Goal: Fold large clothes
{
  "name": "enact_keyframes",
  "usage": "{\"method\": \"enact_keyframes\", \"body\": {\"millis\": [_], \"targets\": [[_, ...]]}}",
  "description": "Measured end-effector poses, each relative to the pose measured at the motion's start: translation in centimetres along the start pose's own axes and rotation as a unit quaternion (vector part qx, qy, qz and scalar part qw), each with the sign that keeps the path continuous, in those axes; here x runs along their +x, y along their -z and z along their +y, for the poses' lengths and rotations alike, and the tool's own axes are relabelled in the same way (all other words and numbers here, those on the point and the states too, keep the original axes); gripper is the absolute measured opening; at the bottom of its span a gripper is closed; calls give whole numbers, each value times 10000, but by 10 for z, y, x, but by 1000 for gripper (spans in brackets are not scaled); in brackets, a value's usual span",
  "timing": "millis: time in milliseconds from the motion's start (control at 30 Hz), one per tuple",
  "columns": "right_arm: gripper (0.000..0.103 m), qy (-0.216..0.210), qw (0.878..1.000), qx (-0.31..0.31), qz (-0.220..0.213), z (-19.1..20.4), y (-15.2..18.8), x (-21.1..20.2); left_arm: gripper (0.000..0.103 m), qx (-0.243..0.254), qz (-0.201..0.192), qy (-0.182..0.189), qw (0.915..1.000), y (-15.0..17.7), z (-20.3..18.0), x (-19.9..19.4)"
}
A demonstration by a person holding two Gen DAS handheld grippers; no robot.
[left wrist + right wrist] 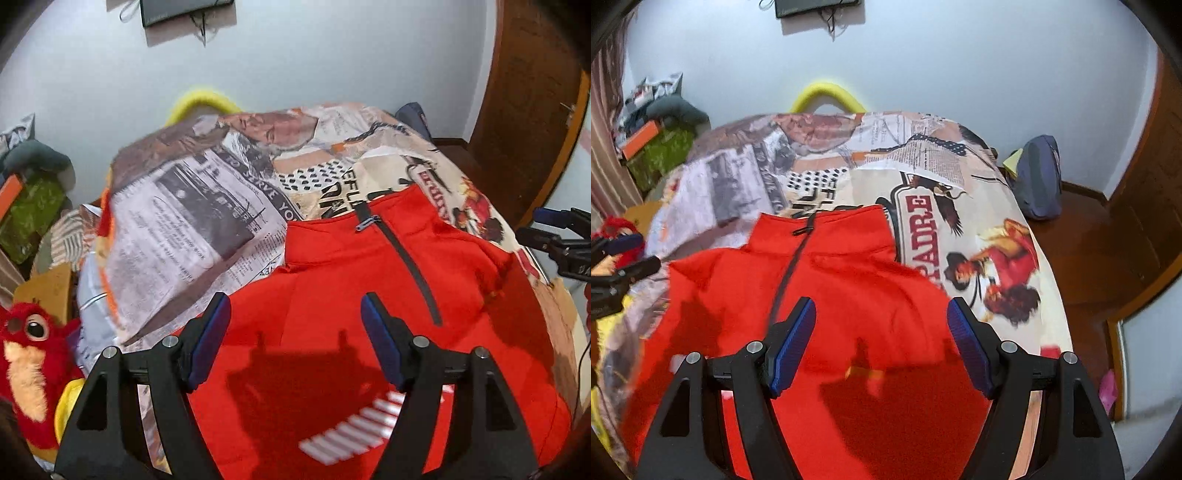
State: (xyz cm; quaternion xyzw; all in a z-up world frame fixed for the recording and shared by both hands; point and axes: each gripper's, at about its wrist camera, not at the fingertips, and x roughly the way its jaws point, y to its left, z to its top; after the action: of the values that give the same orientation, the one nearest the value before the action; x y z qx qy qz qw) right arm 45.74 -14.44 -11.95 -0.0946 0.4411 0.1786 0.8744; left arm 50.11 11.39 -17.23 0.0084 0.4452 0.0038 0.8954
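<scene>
So the red jacket (351, 295) is lying flat on the bed (960, 206), collar away from the camera, zipper (402, 251) running down the front, on top of that newspaper-collage bedspread (207, 206).

Going left to right from the jacket: off the bed's left edge there's a red plush bird (26, 354), only partly in frame, plus a pile of stuff behind it that's too blurry to sort out. The left tongs (295, 332) hover over the jacket's lower left part, pointing toward the collar, released wide with nothing between the blue pads (207, 343). Their shadow falls on the fabric right under them. Some white stripes (354, 428) on the jacket are half covered by the right-hand finger.

The right tongs (881, 332) hang over the jacket's right half, also spread wide and gripping nothing. The jacket's bottom hem is cut off by both frames, and the sleeves are hard to make out.

Right of the jacket there's a strip of bare bedspread, then the bed edge, wood floor (1093, 258) and a blue bag (1038, 181) by the wall.
</scene>
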Motion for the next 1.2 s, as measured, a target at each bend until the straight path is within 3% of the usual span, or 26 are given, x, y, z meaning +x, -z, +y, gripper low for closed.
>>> {"method": "enact_keyframes", "body": {"millis": [67, 167, 267, 400, 533, 633, 700, 833, 933, 1067, 1200], "targets": [[70, 207, 9997, -64, 62, -3, -7, 23, 72, -85, 107, 61, 9999, -8, 6, 23], [70, 163, 9996, 40, 222, -15, -15, 56, 72, -193, 240, 144, 9994, -17, 14, 54], [70, -271, 9970, 503, 524, -29, -19, 91, 72, -675, 474, 445, 9956, -24, 30, 92], [70, -625, 9926, 805, 666, -35, -23, 119, 72, -1381, 748, 926, 9832, -25, 43, 136], [70, -617, 9931, 595, 802, -25, -30, 145, 72, -1223, 1130, 1097, 9799, -25, 25, 173], [70, -689, 9920, 537, 912, -19, -31, 160, 72, -1232, 1107, 1059, 9805, -24, 16, 184], [67, -744, 9930, 520, 761, -16, -30, 160, 57, -1121, 946, 978, 9843, -23, 11, 185], [20, -1190, 9894, 546, 634, -8, -24, 153, 29, -650, 685, 719, 9929, -21, -8, 177], [5, -764, 9950, 287, 574, 5, -22, 146, 16, -436, 574, 484, 9962, -23, -15, 164], [4, -829, 9935, 618, 472, -2, -25, 120, 14, -68, 240, 212, 9995, -27, -18, 125], [3, -910, 9949, 383, 207, 0, -27, 73, 13, 125, -46, 323, 9994, -25, -19, 66]]}}
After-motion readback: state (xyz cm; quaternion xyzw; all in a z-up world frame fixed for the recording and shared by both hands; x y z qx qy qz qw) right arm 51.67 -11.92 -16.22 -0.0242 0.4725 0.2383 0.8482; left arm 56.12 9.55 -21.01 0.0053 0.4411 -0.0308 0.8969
